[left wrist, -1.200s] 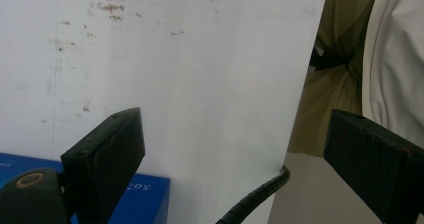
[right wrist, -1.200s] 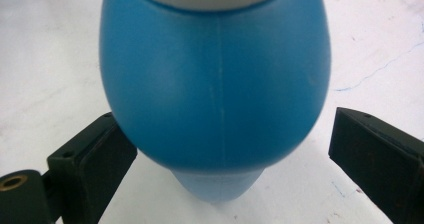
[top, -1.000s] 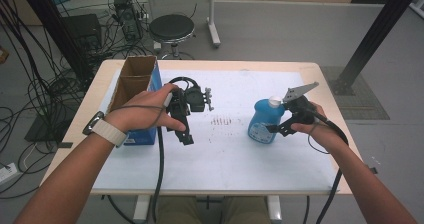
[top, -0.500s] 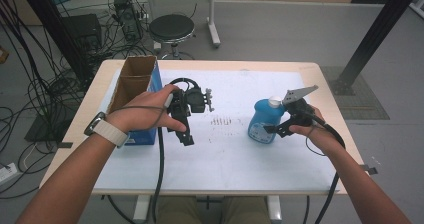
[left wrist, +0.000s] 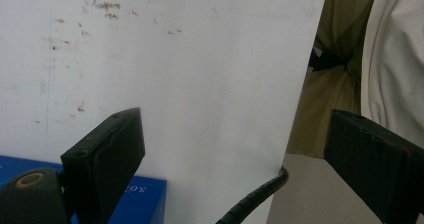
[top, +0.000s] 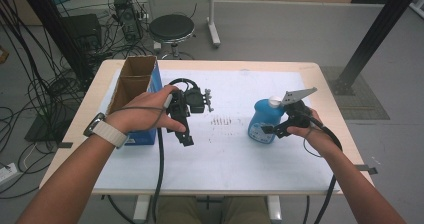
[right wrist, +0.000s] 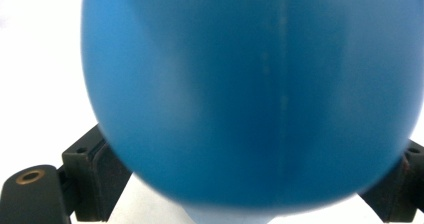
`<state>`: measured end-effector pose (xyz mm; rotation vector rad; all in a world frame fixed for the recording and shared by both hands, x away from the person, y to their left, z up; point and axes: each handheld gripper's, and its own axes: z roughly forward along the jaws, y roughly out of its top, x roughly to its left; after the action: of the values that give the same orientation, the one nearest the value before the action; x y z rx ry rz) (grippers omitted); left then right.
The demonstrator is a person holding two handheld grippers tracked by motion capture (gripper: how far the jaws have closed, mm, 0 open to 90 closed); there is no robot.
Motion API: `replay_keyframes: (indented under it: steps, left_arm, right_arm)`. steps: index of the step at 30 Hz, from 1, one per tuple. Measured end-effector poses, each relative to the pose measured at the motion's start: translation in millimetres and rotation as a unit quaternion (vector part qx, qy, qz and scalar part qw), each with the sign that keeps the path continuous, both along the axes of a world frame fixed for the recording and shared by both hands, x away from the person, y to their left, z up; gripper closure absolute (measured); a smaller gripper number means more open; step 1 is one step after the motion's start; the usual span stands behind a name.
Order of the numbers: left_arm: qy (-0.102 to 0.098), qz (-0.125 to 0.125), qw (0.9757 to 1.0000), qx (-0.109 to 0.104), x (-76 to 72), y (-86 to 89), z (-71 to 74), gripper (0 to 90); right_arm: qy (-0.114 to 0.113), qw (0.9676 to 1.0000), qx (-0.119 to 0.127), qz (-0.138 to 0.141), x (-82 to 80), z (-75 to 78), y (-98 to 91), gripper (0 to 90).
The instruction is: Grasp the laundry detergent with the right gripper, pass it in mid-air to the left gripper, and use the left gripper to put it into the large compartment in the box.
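A blue plastic bottle [top: 262, 121] with a white cap stands on the white sheet at the table's right. My right gripper [top: 272, 126] reaches it from the right. In the right gripper view the bottle [right wrist: 250, 84] bulges between both jaws and touches them; the jaws have just been closing and my right gripper [right wrist: 250, 149] is shut on it. My left gripper [top: 184, 134] hangs over the middle left of the table, pointing back toward the person. My left gripper [left wrist: 235, 129] is wide open with nothing between its fingers.
An open cardboard box [top: 132, 84] with blue sides stands at the table's left, beside the left wrist. Faint reddish marks dot the white sheet [top: 240, 159]. A black stool [top: 171, 29] and floor cables lie beyond the far edge.
The right gripper's jaws have drawn in around the blue bottle, which stays upright in place. The left hand and its gripper have not moved.
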<state>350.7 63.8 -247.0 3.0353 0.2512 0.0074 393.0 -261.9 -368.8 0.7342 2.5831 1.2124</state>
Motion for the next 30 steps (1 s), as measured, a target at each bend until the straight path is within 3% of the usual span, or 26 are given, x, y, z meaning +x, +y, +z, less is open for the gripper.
replay_keyframes:
  steps: [5, 30]
  left_arm:
    - [0.0, 0.001, 1.0, 0.0, 0.2, 0.1, -0.3, 10.0]
    - [0.002, 0.002, 1.0, 0.0, 0.4, 1.3, -1.6, 10.0]
  right_arm:
    - [-0.006, 0.9999, 0.011, 0.002, 0.3, -2.3, 0.6, 10.7]
    - [-0.012, 0.9998, 0.017, 0.0, 0.5, -10.1, 0.4, 15.8]
